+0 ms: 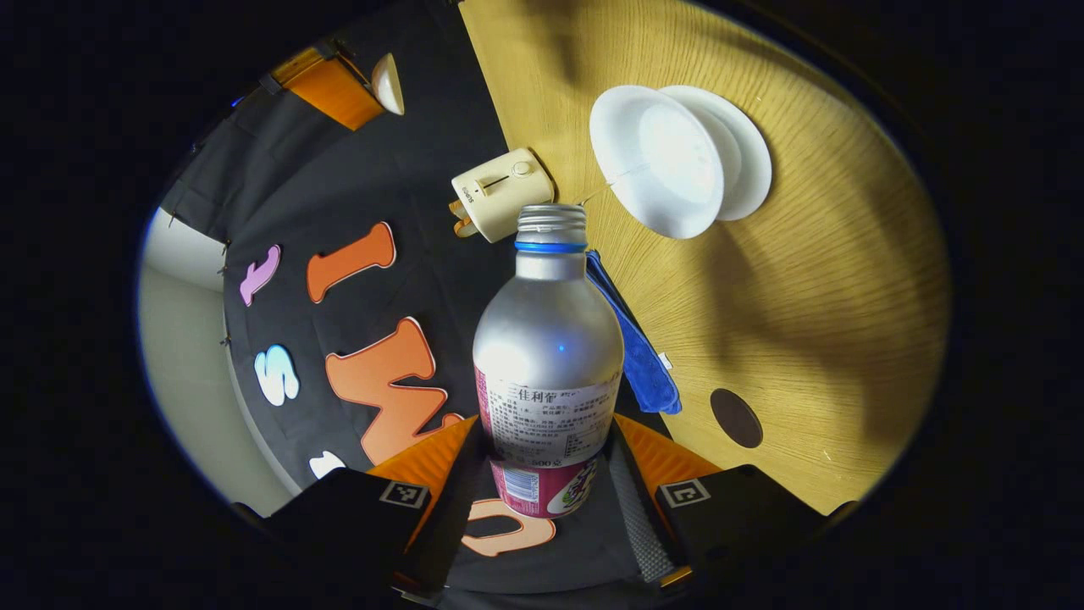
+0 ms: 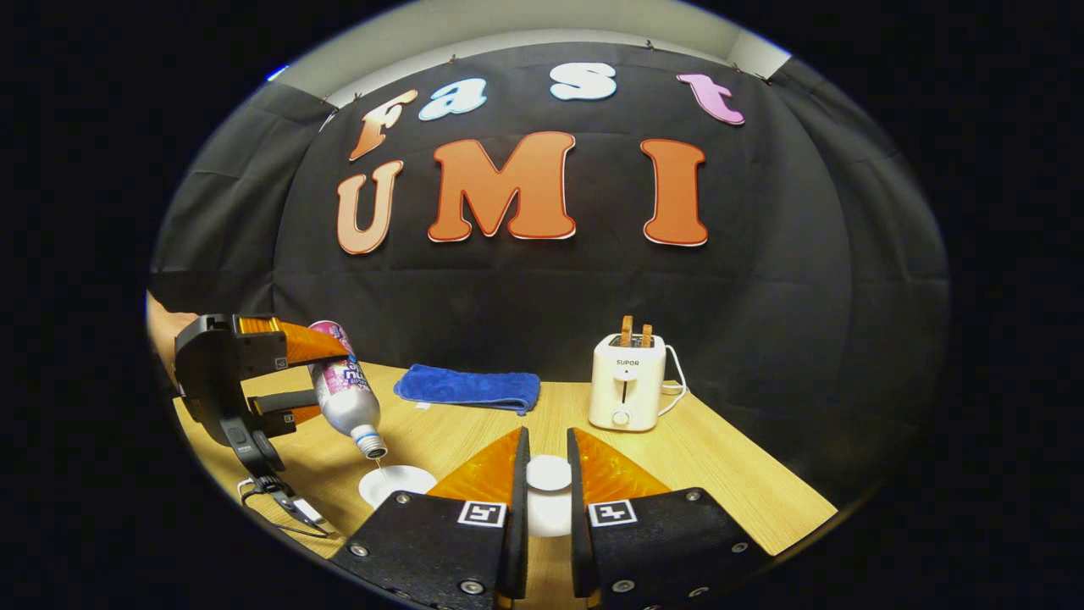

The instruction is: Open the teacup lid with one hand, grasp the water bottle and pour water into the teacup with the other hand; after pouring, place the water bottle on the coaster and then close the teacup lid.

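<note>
A silver water bottle with a pink-and-white label sits between the fingers of my left gripper, which is shut on its lower body. Its uncapped mouth points toward the white teacup on its saucer. In the right gripper view the bottle is tipped neck-down in the left gripper, above the open teacup. A thin thread of water falls from its mouth. My right gripper is shut on the white teacup lid, held above the table to the right of the cup.
A dark round coaster lies on the wooden table near the cup. A folded blue cloth and a cream toaster stand at the back by the black wall. A black cable hangs under the left gripper.
</note>
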`<action>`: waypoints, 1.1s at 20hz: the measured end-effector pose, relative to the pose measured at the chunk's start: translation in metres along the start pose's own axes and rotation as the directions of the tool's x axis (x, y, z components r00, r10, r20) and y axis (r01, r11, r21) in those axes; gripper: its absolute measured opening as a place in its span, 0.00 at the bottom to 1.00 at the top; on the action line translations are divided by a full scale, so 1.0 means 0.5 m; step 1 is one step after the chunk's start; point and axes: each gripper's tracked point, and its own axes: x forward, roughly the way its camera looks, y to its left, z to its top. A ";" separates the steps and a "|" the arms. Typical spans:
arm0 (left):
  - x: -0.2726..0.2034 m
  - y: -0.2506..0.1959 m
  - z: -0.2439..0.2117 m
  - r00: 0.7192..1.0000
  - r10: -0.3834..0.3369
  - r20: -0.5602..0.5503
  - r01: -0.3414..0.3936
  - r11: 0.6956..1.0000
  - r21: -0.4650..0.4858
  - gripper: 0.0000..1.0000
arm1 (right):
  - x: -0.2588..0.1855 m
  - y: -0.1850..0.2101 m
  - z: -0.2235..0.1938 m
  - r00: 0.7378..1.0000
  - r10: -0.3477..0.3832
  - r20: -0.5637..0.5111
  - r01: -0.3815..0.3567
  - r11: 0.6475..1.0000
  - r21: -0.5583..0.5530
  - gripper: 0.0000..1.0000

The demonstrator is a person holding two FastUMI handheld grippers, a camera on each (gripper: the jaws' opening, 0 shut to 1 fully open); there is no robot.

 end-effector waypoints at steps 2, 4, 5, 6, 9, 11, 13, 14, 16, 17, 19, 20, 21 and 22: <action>0.002 0.006 -0.002 1.000 0.000 0.007 0.000 1.000 -0.012 0.82 | 0.001 0.014 0.004 1.000 0.016 0.006 -0.016 1.000 -0.007 0.21; -0.002 0.022 -0.008 1.000 0.015 0.007 -0.015 1.000 -0.017 0.84 | 0.004 0.024 0.006 1.000 0.026 0.003 -0.026 1.000 -0.013 0.21; -0.001 0.027 -0.010 1.000 0.023 0.012 -0.023 1.000 -0.018 0.82 | 0.003 0.029 0.007 1.000 0.029 0.002 -0.029 0.999 -0.017 0.21; -0.003 0.033 -0.013 0.999 0.030 0.012 -0.030 0.999 -0.021 0.82 | 0.004 0.032 0.009 1.000 0.031 0.002 -0.031 0.999 -0.020 0.21; -0.003 0.053 -0.020 0.998 0.053 0.016 -0.052 0.998 -0.019 0.86 | 0.002 0.039 0.016 0.999 0.034 0.006 -0.034 0.999 -0.026 0.21; -0.002 0.064 -0.018 0.997 0.071 0.024 -0.070 0.997 -0.028 0.82 | 0.001 0.042 0.019 0.999 0.034 0.009 -0.034 0.999 -0.024 0.21; -0.004 0.068 -0.016 0.996 0.083 0.035 -0.081 0.995 -0.055 0.82 | 0.001 0.044 0.015 0.999 0.037 0.006 -0.037 0.999 -0.015 0.21; -0.004 0.065 -0.017 0.996 0.085 0.036 -0.083 0.994 -0.075 0.82 | -0.001 0.046 0.013 0.999 0.037 0.004 -0.037 0.999 -0.011 0.21; -0.003 0.051 -0.018 0.995 0.086 0.046 -0.078 0.987 -0.142 0.81 | 0.001 0.047 0.012 0.999 0.041 0.002 -0.041 0.999 0.003 0.22; -0.001 0.046 -0.018 0.994 0.092 0.058 -0.080 0.980 -0.183 0.81 | 0.001 0.050 0.011 0.999 0.045 0.002 -0.045 0.999 0.015 0.22; 0.010 0.039 -0.023 0.991 0.115 0.064 -0.094 0.959 -0.269 0.86 | 0.001 0.056 0.016 0.998 0.056 0.008 -0.056 0.998 0.034 0.21; 0.014 0.037 -0.029 0.990 0.126 0.060 -0.100 0.940 -0.325 0.83 | 0.001 0.058 0.019 0.998 0.059 0.014 -0.060 0.998 0.037 0.21; 0.009 0.039 -0.040 0.989 0.139 0.048 -0.110 0.916 -0.385 0.83 | 0.000 0.061 0.023 0.998 0.062 0.022 -0.063 0.997 0.038 0.21; 0.006 0.049 -0.053 0.987 0.158 0.033 -0.127 0.888 -0.442 0.86 | -0.001 0.061 0.030 0.997 0.061 0.036 -0.063 0.997 0.043 0.21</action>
